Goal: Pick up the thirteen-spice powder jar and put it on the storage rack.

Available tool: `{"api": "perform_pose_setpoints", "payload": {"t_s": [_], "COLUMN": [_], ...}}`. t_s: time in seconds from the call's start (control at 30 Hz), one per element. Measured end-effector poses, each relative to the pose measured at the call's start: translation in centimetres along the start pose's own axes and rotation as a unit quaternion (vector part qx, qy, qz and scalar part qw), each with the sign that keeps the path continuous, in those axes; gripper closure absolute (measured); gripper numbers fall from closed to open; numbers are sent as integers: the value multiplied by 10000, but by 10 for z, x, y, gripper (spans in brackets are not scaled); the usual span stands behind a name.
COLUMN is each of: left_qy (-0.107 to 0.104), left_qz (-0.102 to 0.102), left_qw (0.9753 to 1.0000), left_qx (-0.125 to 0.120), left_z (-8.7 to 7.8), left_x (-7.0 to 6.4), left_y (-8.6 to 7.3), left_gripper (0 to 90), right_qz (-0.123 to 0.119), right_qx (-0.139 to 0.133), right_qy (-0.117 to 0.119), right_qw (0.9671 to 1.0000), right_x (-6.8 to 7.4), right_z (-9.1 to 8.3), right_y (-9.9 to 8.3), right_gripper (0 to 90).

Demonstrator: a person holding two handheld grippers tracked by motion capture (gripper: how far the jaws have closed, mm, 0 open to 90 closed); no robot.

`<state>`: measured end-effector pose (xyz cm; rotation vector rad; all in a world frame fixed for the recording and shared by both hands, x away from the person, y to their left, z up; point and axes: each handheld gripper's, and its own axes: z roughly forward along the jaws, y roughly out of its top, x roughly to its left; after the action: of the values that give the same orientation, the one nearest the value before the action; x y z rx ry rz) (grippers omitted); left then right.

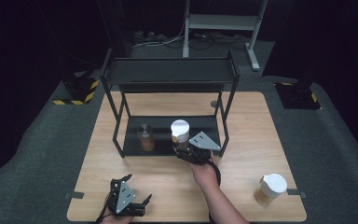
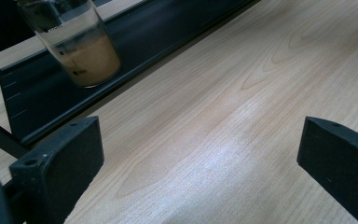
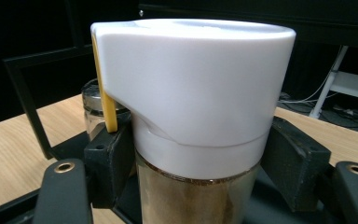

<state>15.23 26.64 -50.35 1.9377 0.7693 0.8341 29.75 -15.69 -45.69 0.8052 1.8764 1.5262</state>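
At the front edge of the rack's lower shelf (image 1: 135,148), your right gripper (image 1: 186,150) has the white-lidded jar (image 1: 180,133) clamped between its jaws just under the lid, with brown contents showing below; in the right gripper view the pads press the jar's neck from both sides. The jar stands upright over the shelf, and whether its base rests there is hidden. Just to its left sits an unlidded glass jar (image 1: 145,136), near enough that a sideways swing could knock it over and spill its powder. The rack's front post (image 1: 225,122) stands close to your wrist, so a wide pull could catch it. Your left gripper (image 1: 131,193) rests wide open and empty on the table (image 1: 242,140), and a third jar (image 1: 270,187) stands well apart near the right corner
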Motion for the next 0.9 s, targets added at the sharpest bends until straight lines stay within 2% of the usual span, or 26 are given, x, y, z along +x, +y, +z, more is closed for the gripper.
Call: {"api": "perform_pose_setpoints", "payload": {"t_s": [0.4, 0.9], "left_qy": [-16, -45], "left_qz": [-18, -66], "left_qw": [10000, 9999], "left_qx": [-9, -67], "left_z": [0, -1], "left_x": [1, 3], "left_y": [0, -3], "left_gripper": [8, 8], "right_qz": [75, 117], "right_qx": [67, 124], "right_qy": [-46, -77], "right_qw": [9999, 9998], "right_x": [-3, -1], "right_z": [20, 44], "right_y": [-3, -4], "right_gripper": [300, 300]}}
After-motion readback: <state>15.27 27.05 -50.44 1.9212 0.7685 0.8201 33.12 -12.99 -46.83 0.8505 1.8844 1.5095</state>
